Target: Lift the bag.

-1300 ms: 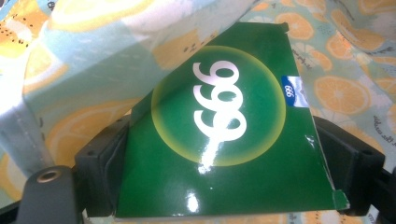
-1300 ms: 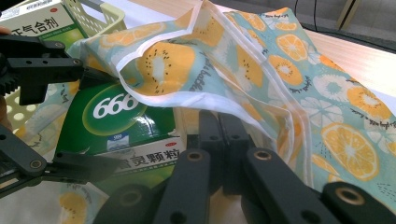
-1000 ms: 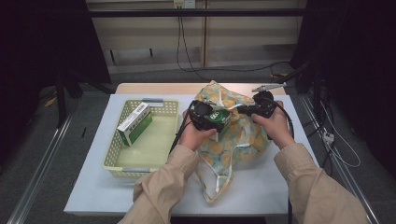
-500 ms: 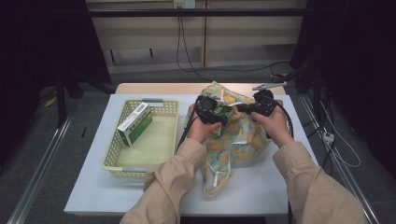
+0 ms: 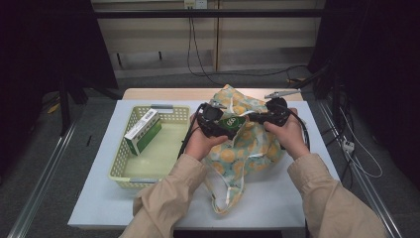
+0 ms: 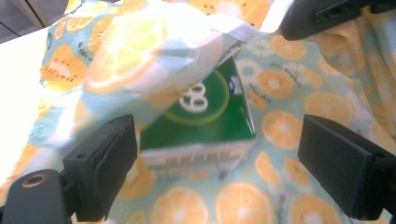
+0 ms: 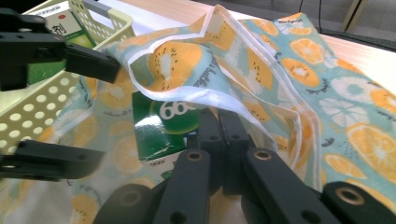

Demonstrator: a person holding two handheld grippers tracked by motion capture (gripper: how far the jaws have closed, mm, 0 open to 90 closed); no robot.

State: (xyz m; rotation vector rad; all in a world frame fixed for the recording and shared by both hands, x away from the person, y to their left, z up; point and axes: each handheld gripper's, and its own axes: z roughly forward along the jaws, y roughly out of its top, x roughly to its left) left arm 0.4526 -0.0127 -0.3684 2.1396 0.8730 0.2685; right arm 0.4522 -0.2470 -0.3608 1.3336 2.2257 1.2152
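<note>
A green carton point(image 6: 198, 116) sits half inside the mouth of a fruit-print cloth bag point(image 5: 247, 144), its printed end poking out between the wide-open jaws of the left tongs point(image 6: 233, 172), which frame it without touching; just beyond it, the right tongs point(image 7: 219, 140) are closed on the bag's white-trimmed rim point(image 7: 196, 100), lifting the cloth like a hood over the carton; the bag lies on the white table point(image 5: 277, 203) beneath both tongs. To the far side of the left tongs, a pale yellow basket point(image 5: 126, 171) holds a second green-and-white box point(image 5: 142, 131). The likely risk from here: the thin hem could slip from the closed right tongs and drop over the carton, hiding it; or the left tongs, closing off-centre, might pinch cloth along with the carton, or nudge it deeper into the bag.
</note>
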